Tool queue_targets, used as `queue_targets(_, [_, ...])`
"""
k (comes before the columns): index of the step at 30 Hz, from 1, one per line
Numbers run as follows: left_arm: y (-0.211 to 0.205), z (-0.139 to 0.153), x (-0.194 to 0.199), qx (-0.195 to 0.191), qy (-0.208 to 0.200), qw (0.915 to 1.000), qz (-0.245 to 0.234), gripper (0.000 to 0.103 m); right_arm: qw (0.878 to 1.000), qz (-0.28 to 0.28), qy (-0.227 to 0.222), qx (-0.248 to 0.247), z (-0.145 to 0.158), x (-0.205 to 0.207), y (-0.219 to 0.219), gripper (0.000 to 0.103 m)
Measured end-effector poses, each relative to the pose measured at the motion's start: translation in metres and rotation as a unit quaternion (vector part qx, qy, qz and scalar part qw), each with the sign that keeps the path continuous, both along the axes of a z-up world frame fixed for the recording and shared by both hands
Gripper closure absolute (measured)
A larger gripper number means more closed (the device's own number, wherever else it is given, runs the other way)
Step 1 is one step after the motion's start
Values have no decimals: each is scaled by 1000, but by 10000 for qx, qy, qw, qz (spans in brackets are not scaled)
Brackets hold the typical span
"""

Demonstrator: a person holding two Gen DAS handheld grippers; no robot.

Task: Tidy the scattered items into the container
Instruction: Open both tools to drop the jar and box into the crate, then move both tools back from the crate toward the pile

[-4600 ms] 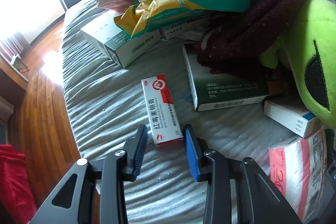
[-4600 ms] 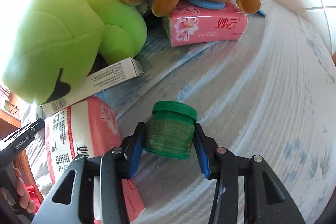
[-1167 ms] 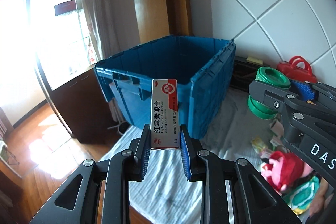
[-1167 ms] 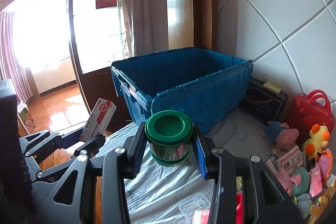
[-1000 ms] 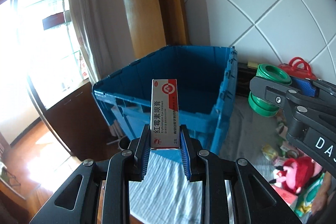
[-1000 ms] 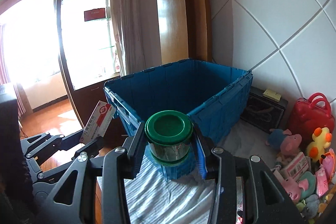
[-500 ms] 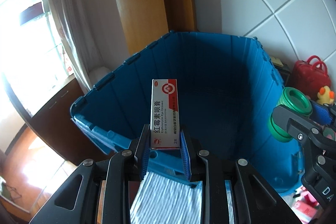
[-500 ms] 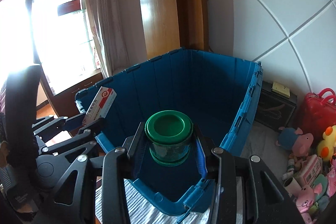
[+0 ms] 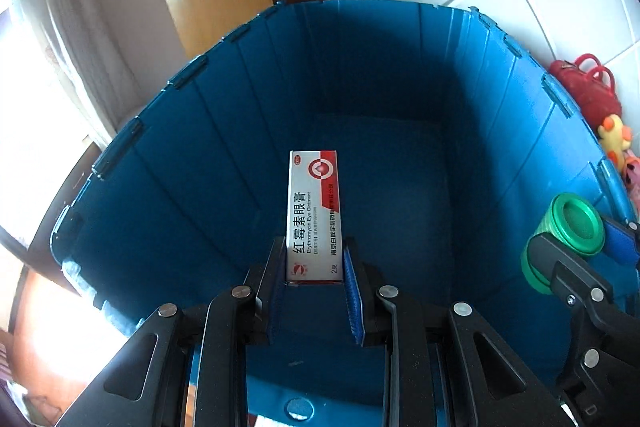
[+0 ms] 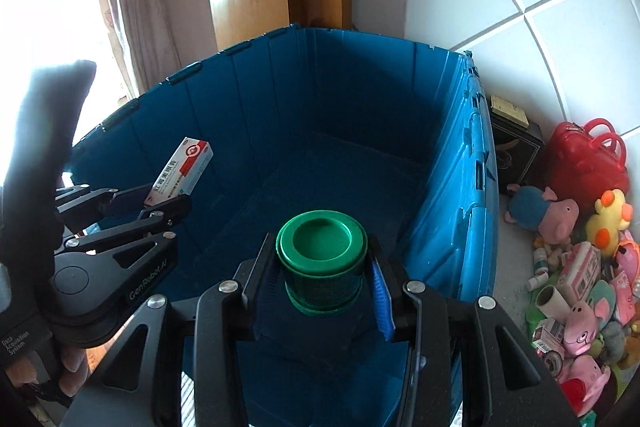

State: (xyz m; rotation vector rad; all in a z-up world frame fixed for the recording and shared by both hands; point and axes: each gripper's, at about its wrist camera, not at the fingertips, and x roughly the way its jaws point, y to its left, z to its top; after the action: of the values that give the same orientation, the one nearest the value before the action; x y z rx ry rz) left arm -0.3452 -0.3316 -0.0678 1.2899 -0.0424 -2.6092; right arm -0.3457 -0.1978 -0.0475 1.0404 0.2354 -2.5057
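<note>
Both tools hang over the blue crate (image 10: 452, 219). Left tool (image 9: 314, 277) clamps the ointment box (image 9: 314, 215); right tool (image 10: 320, 277) clamps the green-lidded jar (image 10: 322, 259). Risk: dropped from this height, the jar may bounce or crack.

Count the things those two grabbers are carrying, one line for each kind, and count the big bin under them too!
Ointment box: 1, held in the left gripper
Green-lidded jar: 1, held in the right gripper
Blue crate: 1, nothing seen inside it
Total: 3
</note>
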Motion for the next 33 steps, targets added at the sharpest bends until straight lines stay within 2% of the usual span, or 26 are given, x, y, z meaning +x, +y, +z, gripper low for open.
queue_targets(3, [1, -4, 0, -32, -4, 10000, -44, 73, 9999, -106, 1, 62, -1, 0, -1, 62])
queue_targets(5, [1, -6, 0, -60, 34, 10000, -56, 55, 9998, -145, 11, 98, -1, -1, -1, 62])
queue_targets(7, [0, -6, -1, -79, 86, 9999, -74, 48, 9998, -165, 27, 125, -1, -2, -2, 62])
queue_targets(16, [-11, 4, 9, -16, 227, 9997, -34, 43, 9995, -262, 115, 160, 3, -3, -5, 62])
queue_targets(18, [-13, 6, 13, 0, 266, 9996, -20, 41, 9993, -284, 155, 201, 5, -2, -7, 53])
queue_targets(19, [-14, 8, 15, 6, 288, 9996, -6, 38, 9992, -285, 179, 209, 6, -1, -7, 42])
queue_targets(20, [-15, 9, 17, 15, 309, 9995, -3, 34, 9991, -288, 212, 225, 7, 1, -8, 37])
queue_targets(33, [-14, 27, 54, 83, 612, 9981, -54, 26, 9973, -491, 462, 293, 22, 29, 5, 37])
